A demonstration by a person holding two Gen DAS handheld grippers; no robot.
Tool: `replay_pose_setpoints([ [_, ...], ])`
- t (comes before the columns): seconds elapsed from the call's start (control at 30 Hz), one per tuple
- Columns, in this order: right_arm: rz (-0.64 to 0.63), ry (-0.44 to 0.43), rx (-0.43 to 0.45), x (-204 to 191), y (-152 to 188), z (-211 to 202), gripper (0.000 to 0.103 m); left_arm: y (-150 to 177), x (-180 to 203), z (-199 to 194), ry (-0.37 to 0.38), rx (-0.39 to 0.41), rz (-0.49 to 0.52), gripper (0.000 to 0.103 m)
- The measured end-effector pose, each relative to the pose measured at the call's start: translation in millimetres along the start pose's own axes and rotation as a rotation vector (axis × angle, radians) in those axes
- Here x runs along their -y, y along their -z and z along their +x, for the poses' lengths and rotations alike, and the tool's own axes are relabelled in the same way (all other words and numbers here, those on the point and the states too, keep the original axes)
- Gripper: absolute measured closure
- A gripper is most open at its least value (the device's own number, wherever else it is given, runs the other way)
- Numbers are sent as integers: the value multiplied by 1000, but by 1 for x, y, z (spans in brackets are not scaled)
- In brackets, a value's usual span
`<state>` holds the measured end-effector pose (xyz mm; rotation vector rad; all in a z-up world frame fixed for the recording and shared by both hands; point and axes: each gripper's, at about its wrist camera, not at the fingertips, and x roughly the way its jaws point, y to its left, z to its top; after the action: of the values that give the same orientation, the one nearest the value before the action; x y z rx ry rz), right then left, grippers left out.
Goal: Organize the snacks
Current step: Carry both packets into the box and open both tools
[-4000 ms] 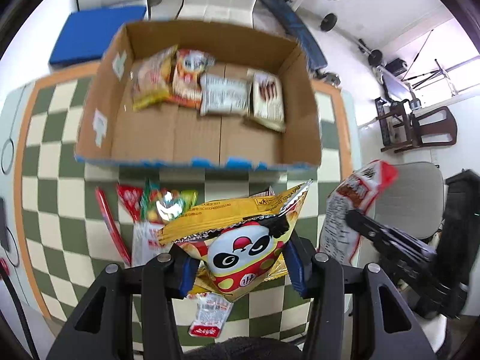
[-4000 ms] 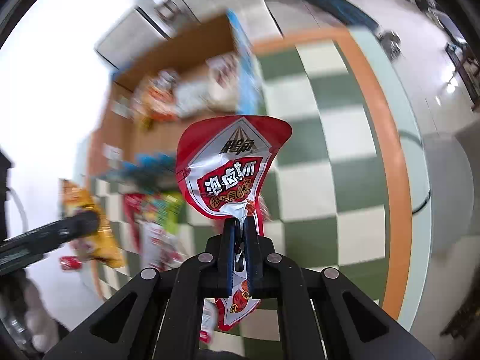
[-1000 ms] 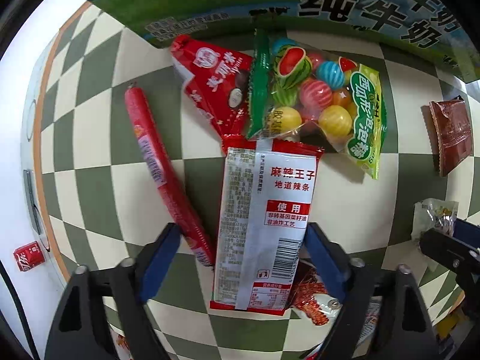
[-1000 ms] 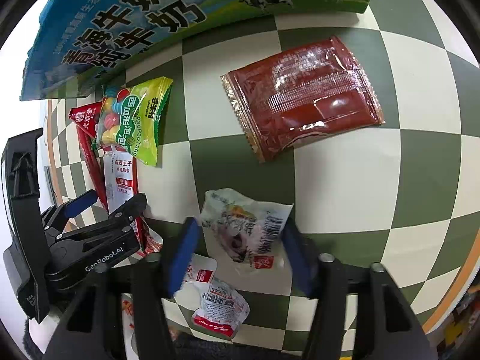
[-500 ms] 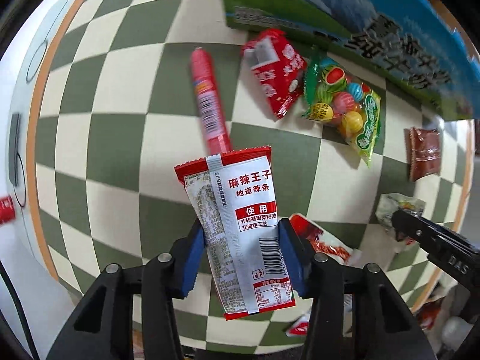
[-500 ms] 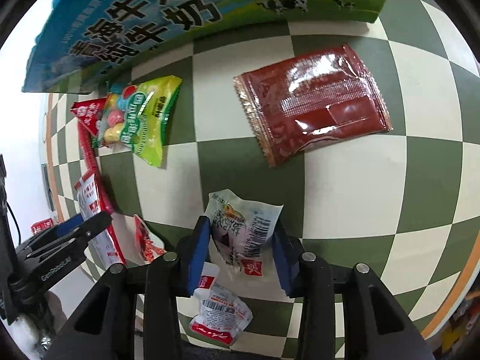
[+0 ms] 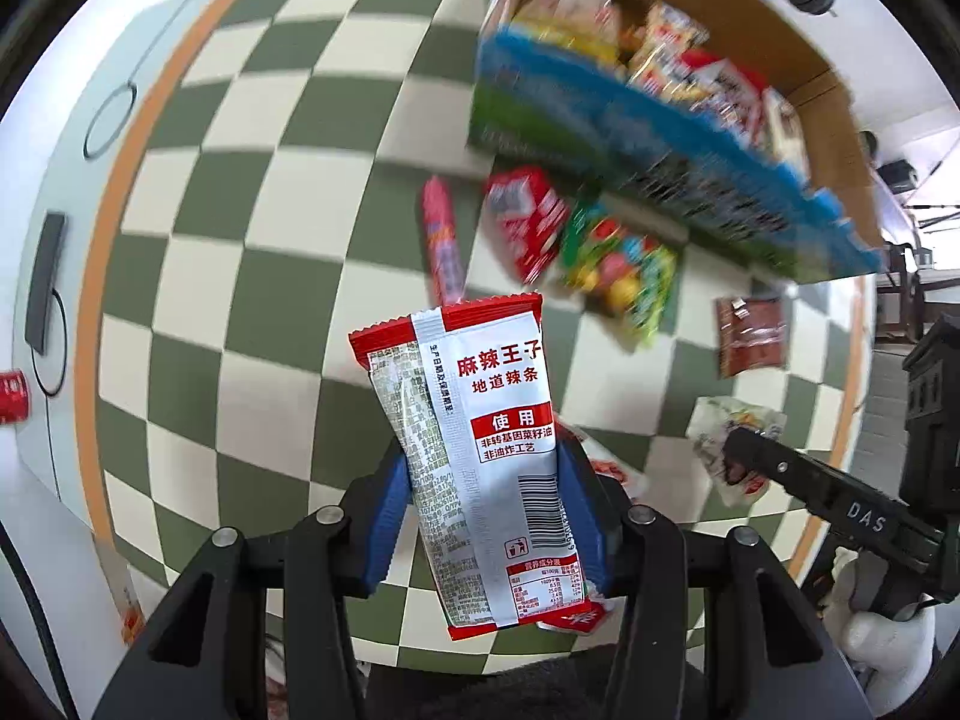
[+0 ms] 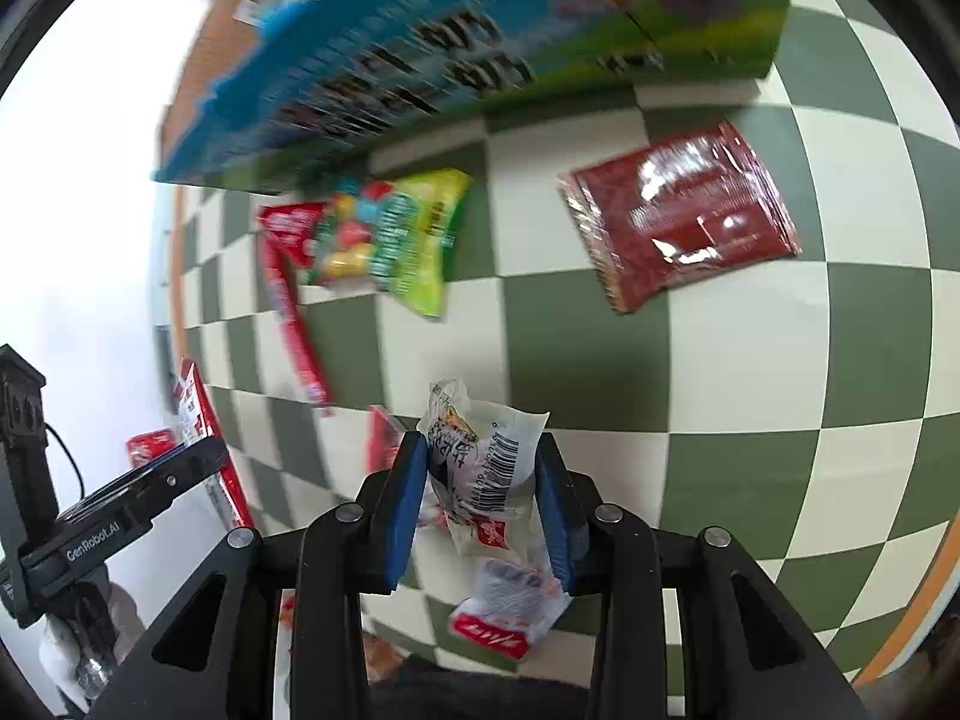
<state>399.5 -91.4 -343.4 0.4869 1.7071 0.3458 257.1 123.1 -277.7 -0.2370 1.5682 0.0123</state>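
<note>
Green-and-cream checkered cloth (image 7: 252, 276) covers my table. My left gripper (image 7: 486, 516) clamps one flat, glossy red-and-silver spicy strip packet (image 7: 480, 450), lifted clear of the cloth. My right gripper (image 8: 483, 495) is closing on one crinkled clear pouch (image 8: 480, 468) pinched between its blue pads. Beyond lie one thin red sausage stick (image 7: 443, 246), one small red packet (image 7: 528, 222), one green candy bag (image 7: 624, 270) and one shiny brown sachet (image 8: 684, 213). Farthest, the printed cardboard box (image 7: 660, 138) holds several blurred packets.

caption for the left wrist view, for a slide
Left gripper holds a red-and-white snack packet above the checkered table.
</note>
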Motion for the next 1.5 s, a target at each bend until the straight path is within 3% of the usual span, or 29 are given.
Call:
replay_pose_setpoints([
  [0.27,-58,-114,96,-29,-10,-81,65,-48,48,-73,44,121,111,57],
  [0.5,-99,-149,216,-54,-51,-151,65,-119,98,-90,33,155,196,57],
  [0.77,-44,-61,270,-34,-113,-171,65,-201,126,-55,-34,68,214,57],
  [1.13,44,41,224,9,-157,-139,65,-231,130,10,-150,-86,198,55],
  [1.2,65,49,224,15,-161,-138,65,-232,127,10,-113,-81,182,55],
  [1.27,77,59,225,19,-164,-140,59,-232,124,10,-100,-86,162,51],
  [1.33,78,76,230,20,-165,-141,27,-233,122,7,-96,-67,160,32],
  [1.37,74,87,232,20,-165,-142,22,-232,122,5,-101,-58,162,15],
  [1.5,67,139,237,18,-164,-142,19,-229,123,-2,-92,-41,165,11],
])
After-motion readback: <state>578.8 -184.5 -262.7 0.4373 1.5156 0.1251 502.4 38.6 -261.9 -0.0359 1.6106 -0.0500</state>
